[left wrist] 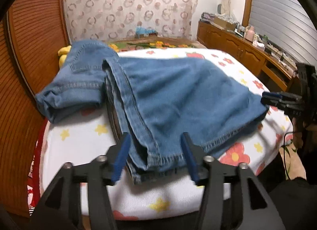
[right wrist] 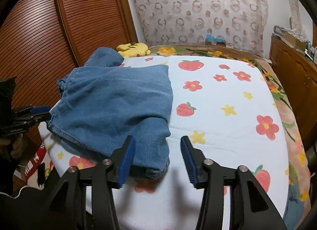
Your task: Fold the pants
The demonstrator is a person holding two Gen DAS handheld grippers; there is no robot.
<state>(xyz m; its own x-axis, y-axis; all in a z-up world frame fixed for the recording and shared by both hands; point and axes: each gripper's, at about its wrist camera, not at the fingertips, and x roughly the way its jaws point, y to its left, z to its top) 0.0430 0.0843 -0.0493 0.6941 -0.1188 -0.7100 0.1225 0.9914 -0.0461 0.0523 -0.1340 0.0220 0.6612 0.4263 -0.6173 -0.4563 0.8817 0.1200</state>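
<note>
The pants [left wrist: 174,95], blue denim, were seen lying folded on the flowered bed cover [left wrist: 138,200], near its front-left part in the right wrist view, with the waist end bunched toward the slatted wooden door [right wrist: 39,41]. The left gripper [left wrist: 156,158] was held with jaws apart, the stacked hem edges lying between the pads but not pinched, as far as could be judged. The right gripper [right wrist: 156,160] was likewise spread, the rounded fold corner resting against its left pad only; nothing was clamped. The step in hand was judged to be a release after a fold, or a regrip for the next one. For a clean next fold, all hem layers would need to be caught together and both corners carried evenly, so the seams stayed aligned. The near edge of the bed was close under both grippers, so the cloth could slip off if dragged back. Open cover was available to the right and toward the yellow plush toy [right wrist: 132,48]; the wooden cabinet [left wrist: 237,49] stood well apart.
</note>
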